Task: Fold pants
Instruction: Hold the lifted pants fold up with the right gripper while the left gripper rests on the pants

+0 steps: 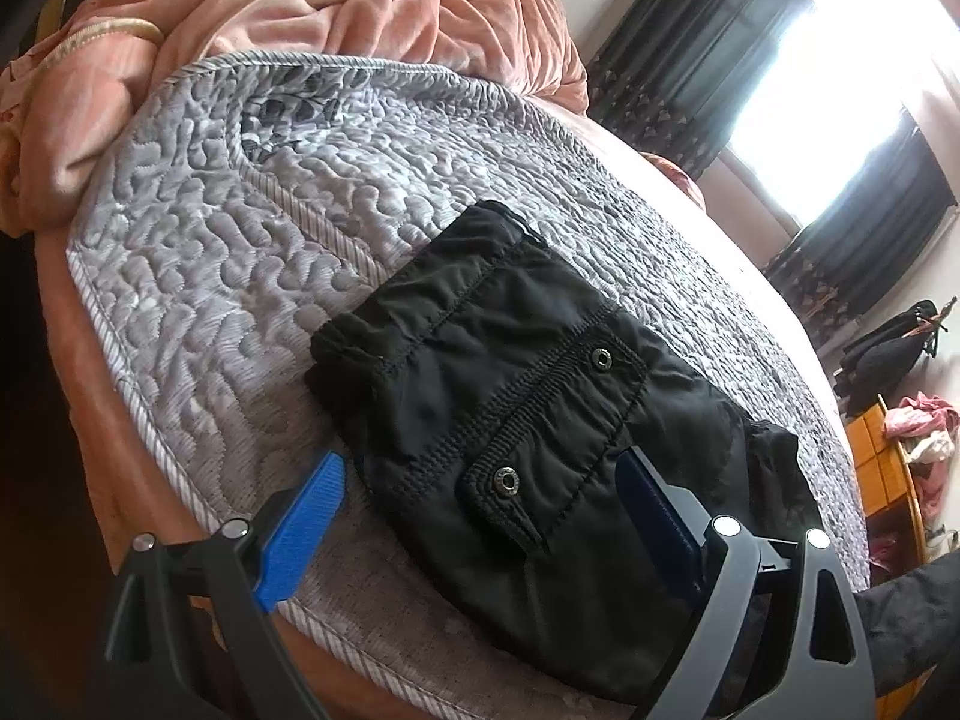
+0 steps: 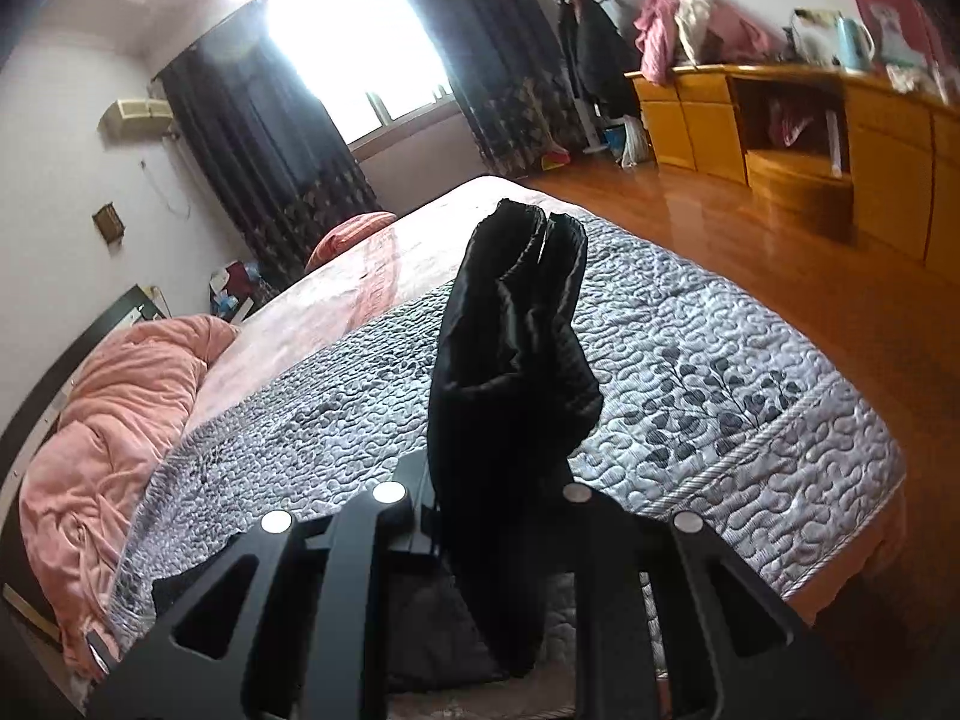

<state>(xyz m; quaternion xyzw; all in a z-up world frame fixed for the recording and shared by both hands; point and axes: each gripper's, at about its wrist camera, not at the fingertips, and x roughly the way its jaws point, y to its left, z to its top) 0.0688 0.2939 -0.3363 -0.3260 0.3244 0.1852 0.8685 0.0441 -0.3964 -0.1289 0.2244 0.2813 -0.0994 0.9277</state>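
partly black pants [image 1: 510, 396] between open left hand-held gripper [image 1: 480, 498] jaws

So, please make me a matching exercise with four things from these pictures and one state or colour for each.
Things:
1. left hand-held gripper
2. right hand-held gripper
3. blanket
4. quilt

States:
a. grey, spread flat on the bed
b. open above the folded pants
c. pink, bunched up
d. shut on black cloth

Pairs: 1-b, 2-d, 3-c, 4-a
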